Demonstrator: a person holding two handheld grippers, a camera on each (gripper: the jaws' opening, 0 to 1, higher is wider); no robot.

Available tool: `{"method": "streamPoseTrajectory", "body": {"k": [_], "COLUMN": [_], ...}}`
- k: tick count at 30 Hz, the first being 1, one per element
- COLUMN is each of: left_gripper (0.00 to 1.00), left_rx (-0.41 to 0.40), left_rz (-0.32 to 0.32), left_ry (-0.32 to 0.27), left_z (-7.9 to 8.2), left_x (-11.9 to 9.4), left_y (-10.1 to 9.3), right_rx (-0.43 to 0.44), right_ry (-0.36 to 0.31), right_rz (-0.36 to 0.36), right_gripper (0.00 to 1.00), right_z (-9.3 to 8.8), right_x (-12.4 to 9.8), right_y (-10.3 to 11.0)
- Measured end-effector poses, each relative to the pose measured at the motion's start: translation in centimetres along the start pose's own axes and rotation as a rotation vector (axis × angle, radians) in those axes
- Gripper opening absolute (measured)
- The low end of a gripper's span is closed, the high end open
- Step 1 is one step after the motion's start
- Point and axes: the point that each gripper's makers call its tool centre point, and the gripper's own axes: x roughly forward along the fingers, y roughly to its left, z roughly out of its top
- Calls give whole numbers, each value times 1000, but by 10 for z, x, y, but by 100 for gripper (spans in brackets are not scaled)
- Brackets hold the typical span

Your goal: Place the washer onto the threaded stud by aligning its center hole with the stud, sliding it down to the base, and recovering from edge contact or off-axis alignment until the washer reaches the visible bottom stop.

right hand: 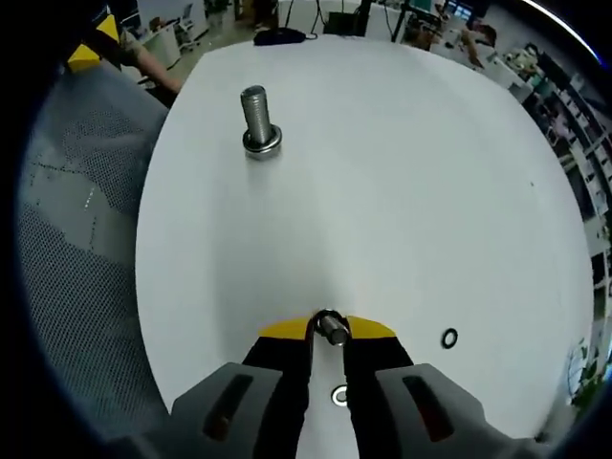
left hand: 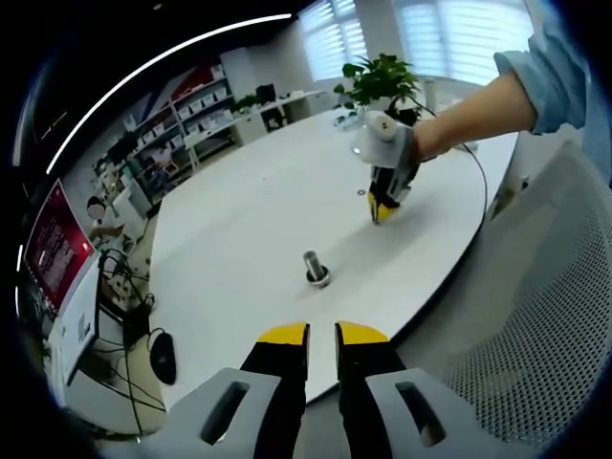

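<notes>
In the right gripper view, the right gripper point(right hand: 330, 331) rises from the bottom centre, its yellow-tipped jaws closed on a washer point(right hand: 332, 327) held edge-on at the tips. Just below, between the jaws, a second washer point(right hand: 339, 394) lies flat on the white table point(right hand: 402, 191), and a small dark ring point(right hand: 449, 338) lies to the right of the tips. Well beyond, at upper left, the stud point(right hand: 256, 117) stands upright on its round base, well apart from the held washer. A grey mesh chair point(right hand: 76, 239) fills the left edge.

In the left gripper view, the left gripper point(left hand: 322, 332) sits at bottom centre, jaws nearly together with a narrow gap and nothing between them. The stud point(left hand: 315, 267) stands just above the tips. Farther, at upper right, the right gripper point(left hand: 380, 212) points down at the table, held by a hand point(left hand: 406, 143). A plant point(left hand: 382, 81) stands beyond.
</notes>
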Motion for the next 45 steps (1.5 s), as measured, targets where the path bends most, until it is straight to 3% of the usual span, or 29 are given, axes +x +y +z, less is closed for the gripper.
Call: {"method": "streamPoseTrajectory", "body": {"k": [2,5,11,18,23,26,29,31,37,45], "left_gripper": [8,8,8,8,8,8,8,8,8,8], "left_rx": [-1,-1,-1,0,4,8,7,10,12,8], "left_rz": [1,1,1,0,-1,-3,-2,-3,-2,0], "left_ry": [-3,-8,-12,-9,-21,-9,-5,-2,-2,5], "left_z": [0,1,2,2,4,2,1,1,0,-1], "left_x": [0,-1,-1,-1,-1,0,0,0,0,1], "left_y": [0,0,1,1,0,0,0,-1,0,0], "right_rx": [28,59,117,280,365,407,433,453,458,464], "right_ry": [-27,-16,-43,-159,-201,-210,-221,-262,-256,-257], "right_rz": [-16,-20,-33,-86,-128,-109,-118,-113,-128,-153], "right_gripper": [21,27,28,27,26,25,25,23,20,22], "right_z": [3,-3,-20,-42,-57,-63,-65,-61,-64,-61], "right_x": [-1,-3,-15,-29,-33,-30,-28,-27,-22,-19], "right_y": [-3,-4,-4,-10,-15,-11,-12,-11,-12,-34]}}
